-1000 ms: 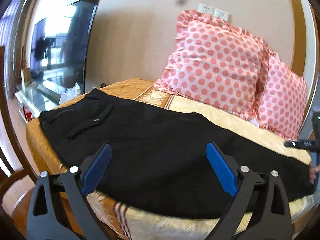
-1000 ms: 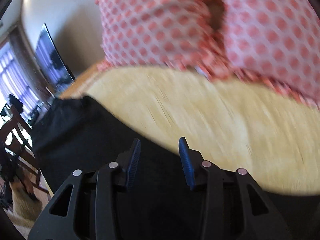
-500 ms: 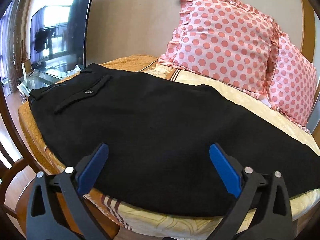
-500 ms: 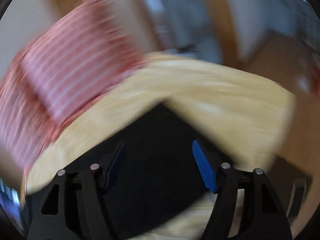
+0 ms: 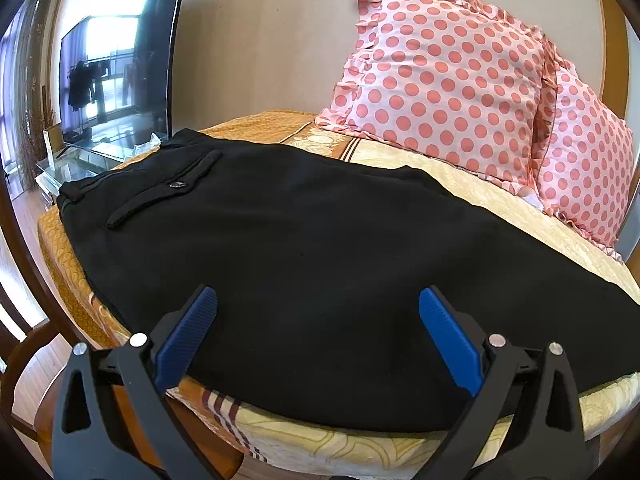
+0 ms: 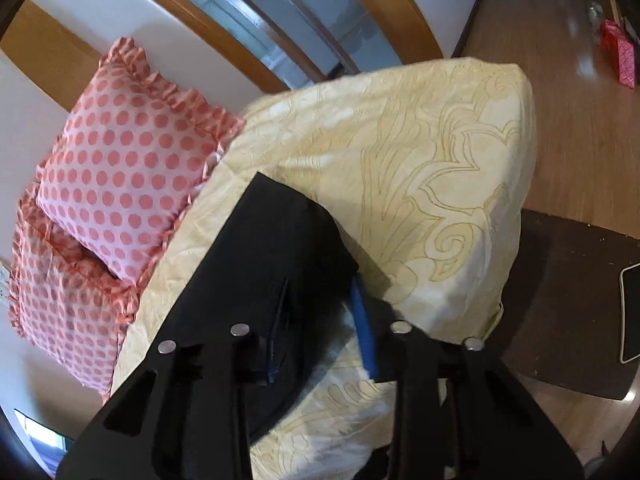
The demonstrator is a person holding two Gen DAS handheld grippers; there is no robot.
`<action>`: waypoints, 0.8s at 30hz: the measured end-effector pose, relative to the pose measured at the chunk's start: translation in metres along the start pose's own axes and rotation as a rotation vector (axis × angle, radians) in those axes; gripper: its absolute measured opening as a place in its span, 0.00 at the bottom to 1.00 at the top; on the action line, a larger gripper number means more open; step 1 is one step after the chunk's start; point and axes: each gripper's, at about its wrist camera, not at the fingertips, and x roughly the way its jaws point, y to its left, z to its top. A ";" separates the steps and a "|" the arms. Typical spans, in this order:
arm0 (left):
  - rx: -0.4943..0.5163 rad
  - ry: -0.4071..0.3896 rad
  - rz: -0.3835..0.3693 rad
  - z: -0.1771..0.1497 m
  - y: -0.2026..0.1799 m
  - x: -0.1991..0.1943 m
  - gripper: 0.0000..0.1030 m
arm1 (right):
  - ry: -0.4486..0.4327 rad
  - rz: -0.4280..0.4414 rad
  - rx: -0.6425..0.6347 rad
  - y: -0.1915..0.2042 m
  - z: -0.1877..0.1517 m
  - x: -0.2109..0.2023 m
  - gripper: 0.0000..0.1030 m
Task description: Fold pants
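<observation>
Black pants (image 5: pixel 304 264) lie flat across the bed, waistband and buttoned back pocket (image 5: pixel 168 188) at the left, legs running off to the right. My left gripper (image 5: pixel 318 320) is open, hovering over the near edge of the pants at mid-length. In the right wrist view the leg cuff end of the pants (image 6: pixel 276 248) lies on the yellow bedspread (image 6: pixel 420 168). My right gripper (image 6: pixel 320 320) is open with its fingers straddling the cuff's near corner, the left finger over the black cloth, the blue right pad (image 6: pixel 364 332) beside the edge.
Two pink polka-dot pillows (image 5: pixel 440 80) lean on the wall behind the pants; they also show in the right wrist view (image 6: pixel 116 176). A TV (image 5: pixel 116 80) stands left of the bed. A dark bedside table (image 6: pixel 568 300) and wooden floor lie beyond the bed's end.
The right gripper has swung from the middle of the pants to the cuff end and opened wider. The left gripper has moved closer over the pants, staying open.
</observation>
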 end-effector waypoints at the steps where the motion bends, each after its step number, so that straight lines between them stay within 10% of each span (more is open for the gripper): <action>1: 0.001 0.000 -0.001 0.000 0.000 0.000 0.98 | 0.001 0.008 -0.002 0.001 0.000 0.003 0.15; 9: 0.009 0.006 0.002 0.000 -0.001 0.001 0.98 | -0.028 0.299 -0.376 0.143 -0.031 0.001 0.10; 15: 0.017 0.012 0.017 0.001 -0.003 0.002 0.98 | 0.285 0.701 -0.678 0.294 -0.152 0.019 0.10; 20: -0.045 -0.010 -0.054 0.003 0.009 -0.023 0.98 | 0.647 0.654 -0.913 0.329 -0.290 0.063 0.10; 24: -0.126 -0.065 -0.062 0.005 0.036 -0.053 0.98 | 0.595 0.680 -0.909 0.324 -0.293 0.058 0.10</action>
